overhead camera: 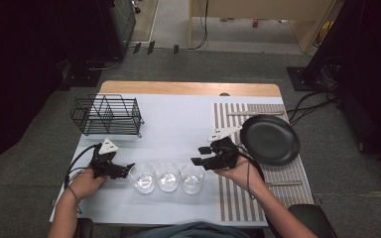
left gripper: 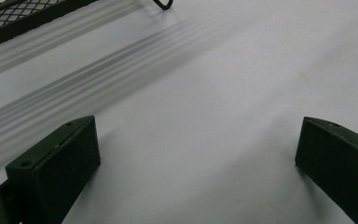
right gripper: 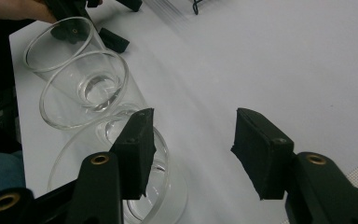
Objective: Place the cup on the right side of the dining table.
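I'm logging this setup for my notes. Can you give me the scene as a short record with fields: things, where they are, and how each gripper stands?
glasses: three clear ones in a row at the near edge; left glass, middle glass, right glass
rack: black wire rack, far left, empty
plate: black plate on the striped mat, right side
left gripper: open, beside the left glass, nothing between its fingers
right gripper: open, one finger over the right glass's rim, holding nothing
table: pale cover

Table evenly lit, surroundings dark; gripper views slightly soft, faint shadows.
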Demonstrator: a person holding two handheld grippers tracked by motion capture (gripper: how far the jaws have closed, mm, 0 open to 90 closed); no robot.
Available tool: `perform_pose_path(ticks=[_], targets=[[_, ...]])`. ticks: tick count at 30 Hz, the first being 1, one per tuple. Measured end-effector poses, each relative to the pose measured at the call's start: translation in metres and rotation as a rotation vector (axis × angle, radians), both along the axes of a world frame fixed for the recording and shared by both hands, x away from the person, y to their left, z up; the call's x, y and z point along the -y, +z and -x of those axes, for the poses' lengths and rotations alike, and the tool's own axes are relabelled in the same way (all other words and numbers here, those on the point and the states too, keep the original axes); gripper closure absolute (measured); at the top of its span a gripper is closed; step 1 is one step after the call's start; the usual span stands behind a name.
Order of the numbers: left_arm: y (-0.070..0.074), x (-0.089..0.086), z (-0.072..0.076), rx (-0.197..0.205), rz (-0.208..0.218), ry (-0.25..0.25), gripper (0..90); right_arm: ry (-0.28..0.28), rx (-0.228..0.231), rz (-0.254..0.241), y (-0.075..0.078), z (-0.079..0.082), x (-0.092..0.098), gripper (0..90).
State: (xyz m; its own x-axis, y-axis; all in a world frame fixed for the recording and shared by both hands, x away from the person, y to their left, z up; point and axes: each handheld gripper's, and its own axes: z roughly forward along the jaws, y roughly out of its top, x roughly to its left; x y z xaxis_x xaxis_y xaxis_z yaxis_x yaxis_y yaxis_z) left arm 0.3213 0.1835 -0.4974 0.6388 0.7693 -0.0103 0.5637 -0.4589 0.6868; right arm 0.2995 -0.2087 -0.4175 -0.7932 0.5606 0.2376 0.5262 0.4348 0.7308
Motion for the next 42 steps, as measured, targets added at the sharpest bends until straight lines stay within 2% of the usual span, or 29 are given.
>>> perform_pose_path(ticks=[10, 17, 42], targets=[[0.0, 0.0, 0.0, 0.001, 0.001, 0.0, 0.0, 0.025, -0.004, 0.016, -0.003, 0.003, -0.006, 46.9], [0.0, 0.0, 0.0, 0.001, 0.001, 0.0, 0.0, 0.052, 0.011, 0.028, -0.008, 0.005, -0.012, 49.6], [0.0, 0.0, 0.0, 0.001, 0.001, 0.001, 0.0, 0.103, -0.043, 0.07, -0.025, 0.006, -0.024, 60.6]])
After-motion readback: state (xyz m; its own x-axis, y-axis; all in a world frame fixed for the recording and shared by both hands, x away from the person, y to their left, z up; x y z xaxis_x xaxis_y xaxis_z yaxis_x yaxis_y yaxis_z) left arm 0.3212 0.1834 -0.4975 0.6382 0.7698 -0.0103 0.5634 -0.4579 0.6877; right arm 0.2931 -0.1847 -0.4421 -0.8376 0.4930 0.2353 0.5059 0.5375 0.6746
